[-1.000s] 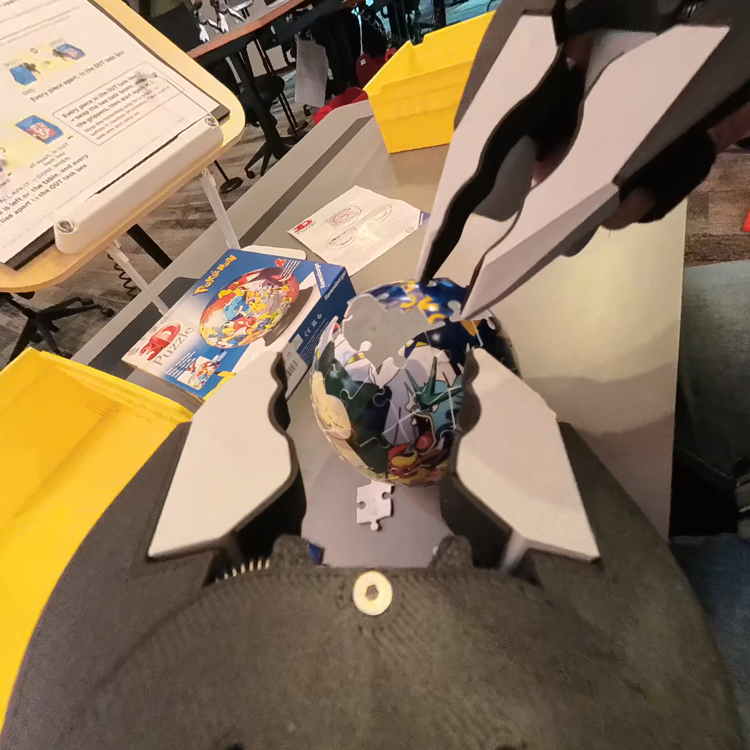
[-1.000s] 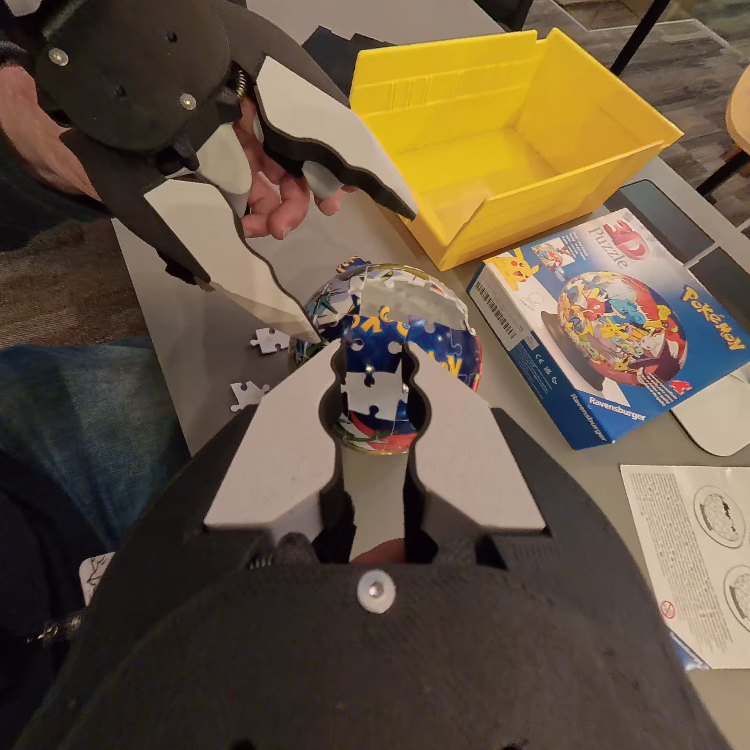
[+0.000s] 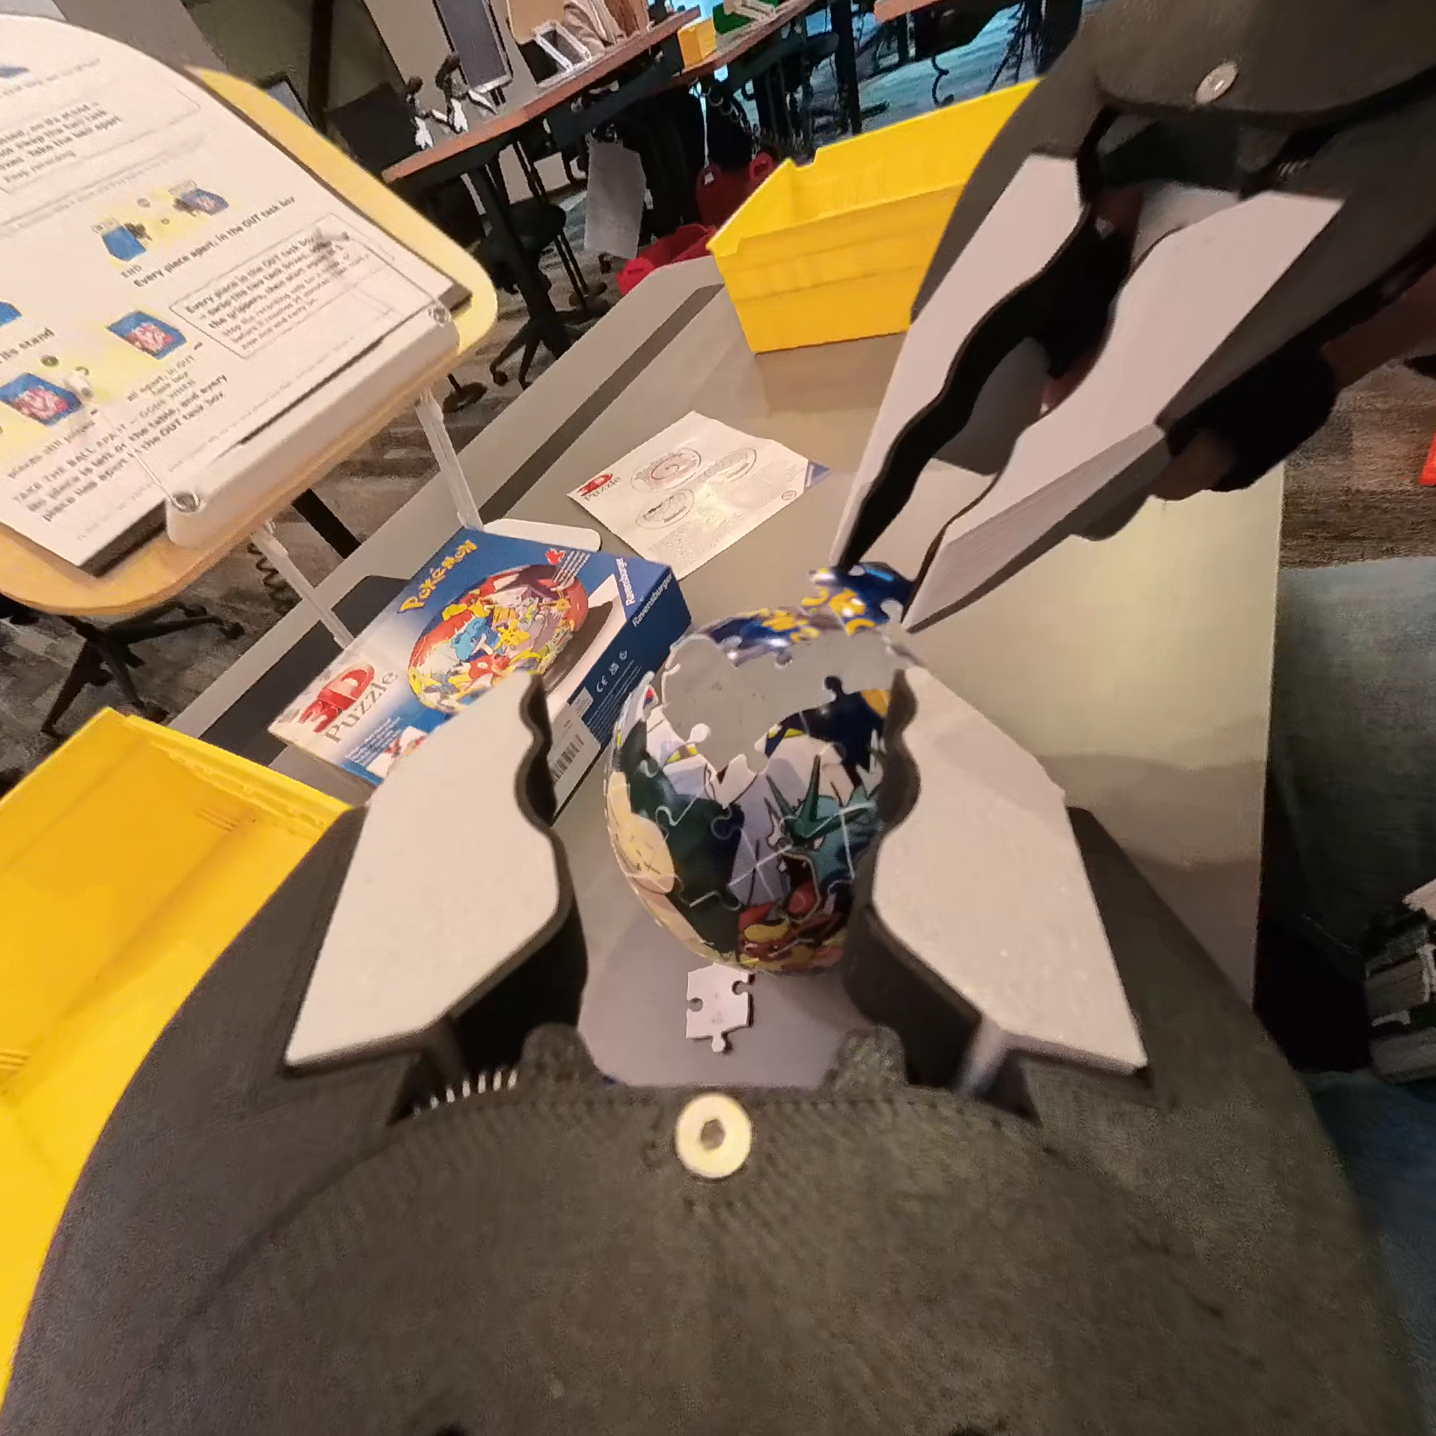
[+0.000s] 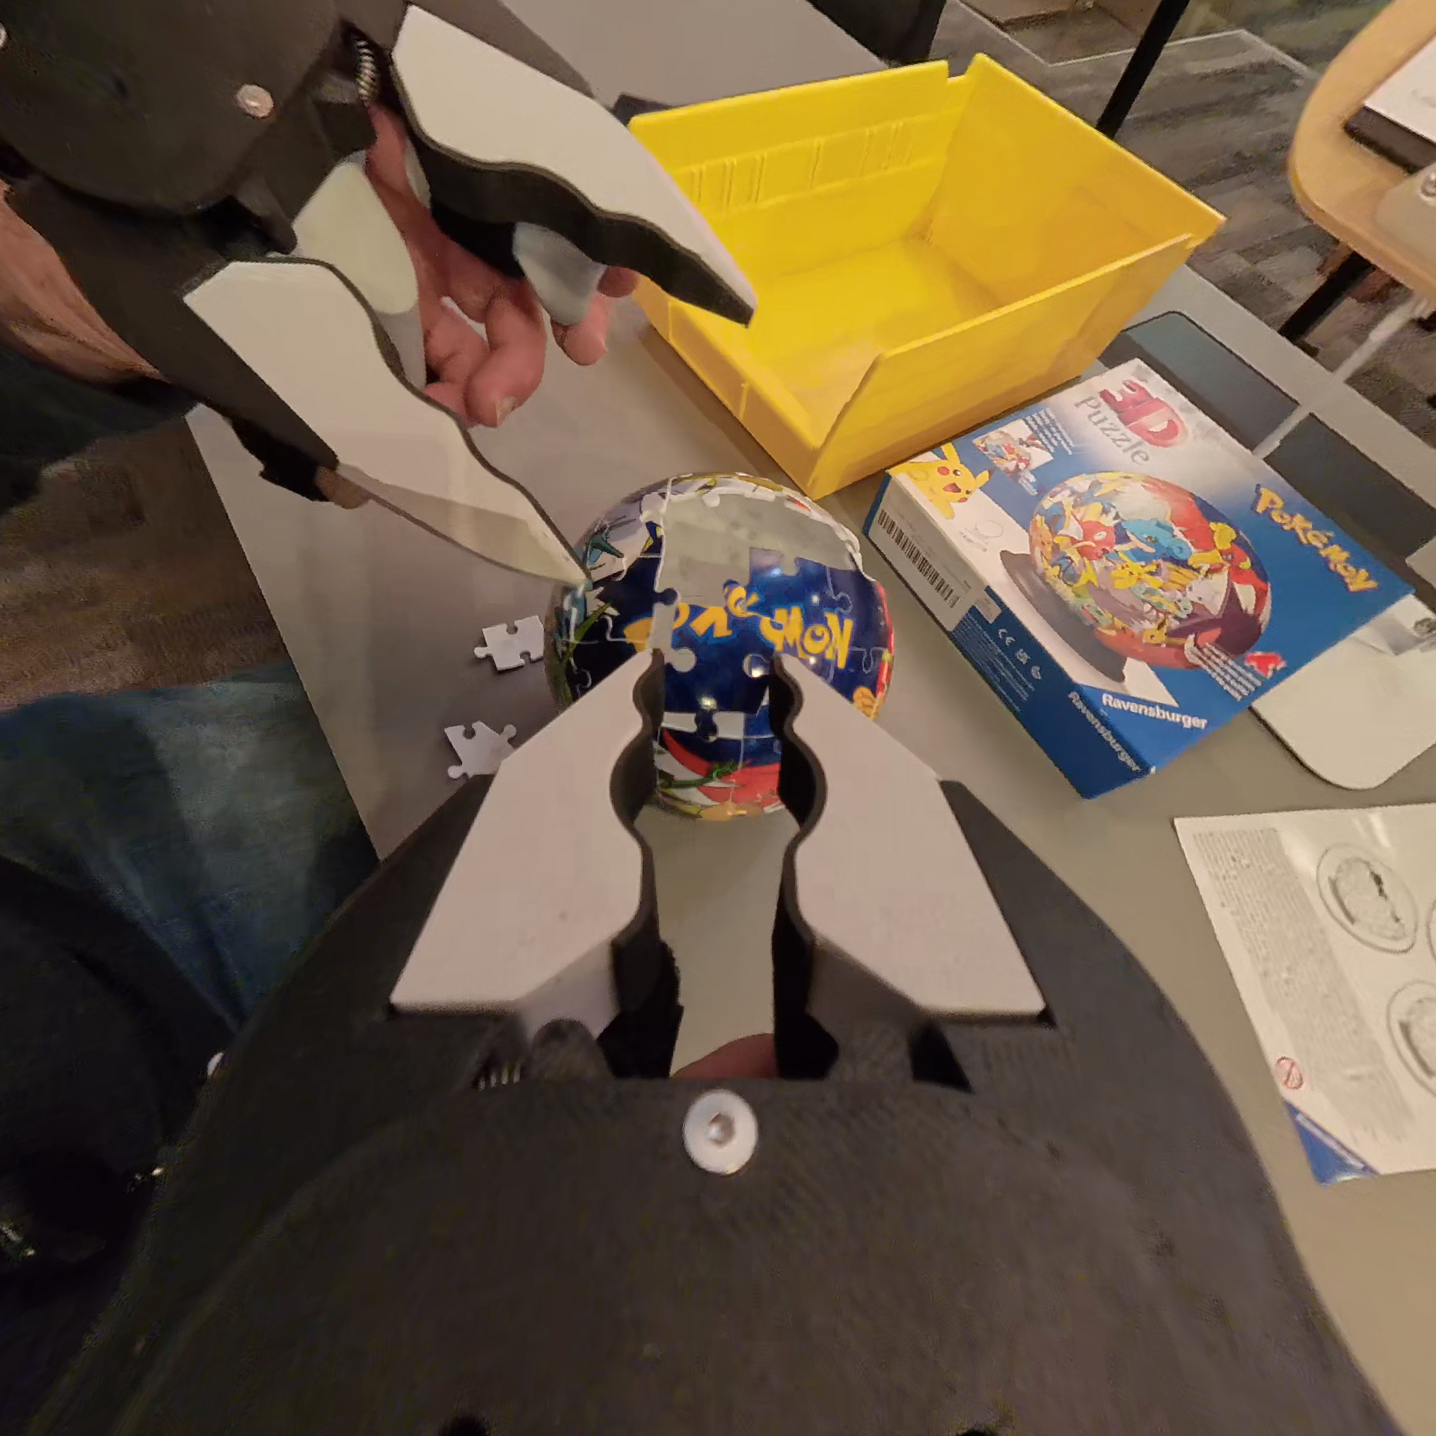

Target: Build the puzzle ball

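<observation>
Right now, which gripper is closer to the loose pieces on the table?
Left. The left gripper straddles the ball, loose pieces just below; the right gripper grips a blue piece atop it.

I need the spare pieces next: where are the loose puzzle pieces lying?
In the right wrist view, two loose white pieces lie on the grey table, left of the puzzle ball, near its edge.
</observation>
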### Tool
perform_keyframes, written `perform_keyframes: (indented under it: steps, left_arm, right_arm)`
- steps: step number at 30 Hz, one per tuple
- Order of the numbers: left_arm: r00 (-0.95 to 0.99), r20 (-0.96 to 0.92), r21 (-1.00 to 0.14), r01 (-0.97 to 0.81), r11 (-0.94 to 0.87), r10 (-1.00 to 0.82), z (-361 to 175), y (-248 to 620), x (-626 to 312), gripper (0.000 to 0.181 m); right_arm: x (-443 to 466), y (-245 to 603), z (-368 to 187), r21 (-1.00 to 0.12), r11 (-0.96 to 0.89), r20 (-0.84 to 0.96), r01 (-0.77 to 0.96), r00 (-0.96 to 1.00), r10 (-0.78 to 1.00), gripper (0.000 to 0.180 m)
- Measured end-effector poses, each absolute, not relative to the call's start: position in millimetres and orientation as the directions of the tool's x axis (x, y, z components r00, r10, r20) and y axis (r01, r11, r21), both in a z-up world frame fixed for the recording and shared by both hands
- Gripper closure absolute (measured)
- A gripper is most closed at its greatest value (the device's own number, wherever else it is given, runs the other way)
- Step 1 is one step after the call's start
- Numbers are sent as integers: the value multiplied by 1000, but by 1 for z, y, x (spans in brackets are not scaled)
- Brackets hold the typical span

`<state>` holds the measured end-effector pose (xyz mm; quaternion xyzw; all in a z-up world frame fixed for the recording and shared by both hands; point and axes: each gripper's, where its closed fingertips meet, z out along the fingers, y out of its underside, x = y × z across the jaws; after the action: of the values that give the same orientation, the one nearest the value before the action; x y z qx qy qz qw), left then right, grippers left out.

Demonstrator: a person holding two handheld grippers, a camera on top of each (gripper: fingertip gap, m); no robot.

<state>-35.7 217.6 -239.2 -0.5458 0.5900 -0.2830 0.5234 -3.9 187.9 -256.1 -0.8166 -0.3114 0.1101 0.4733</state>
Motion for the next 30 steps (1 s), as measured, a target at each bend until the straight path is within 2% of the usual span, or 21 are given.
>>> perform_keyframes:
  steps: [4,9,12,15,18,19,23,24,25,27,28,30]
  left_arm:
    - [122,-278,-920,-320,227,-953,-226,204,-32,114]
    - [78,-114,-958,-273,89,-990,-207,182,-25,145]
    - [17,-11,-955,-296,6,-1000,-205,170,-22,153]
    - [-88,135,-937,-335,-99,-987,-210,151,-20,154]
    - [-158,254,-910,-373,-181,-954,-213,136,-18,163]
    - [-186,274,-902,-390,-185,-944,-214,129,-18,170]
    - [-187,325,-894,-382,-236,-927,-214,120,-14,175]
    - [-181,345,-894,-361,-264,-921,-212,120,-14,179]
    - [-181,351,-900,-336,-278,-919,-210,118,-13,179]
    - [-162,356,-917,-252,-310,-920,-203,118,-12,179]
    - [-155,379,-915,-212,-343,-912,-200,119,-12,179]
    - [-133,386,-921,-105,-375,-913,-190,124,-15,179]
  right_arm:
    - [-5,180,-240,-896,-305,70,323,779,623,156]
    - [-19,161,-226,-867,-110,251,485,618,745,155]
    - [-25,149,-223,-746,72,456,662,430,779,156]
    - [-28,137,-219,-616,253,598,746,233,767,156]
    - [-27,130,-218,-467,380,696,799,66,715,156]
    - [-26,129,-217,-437,401,709,805,34,705,156]
    - [-23,126,-216,-332,478,761,813,-69,645,155]
    - [-24,127,-210,-337,490,783,804,-49,620,165]
    - [-26,127,-203,-361,495,791,790,-22,612,159]
    - [-23,129,-194,-452,446,761,772,73,644,156]
    - [-21,130,-190,-526,407,726,747,145,672,155]
    - [-14,134,-190,-727,229,544,647,341,766,155]
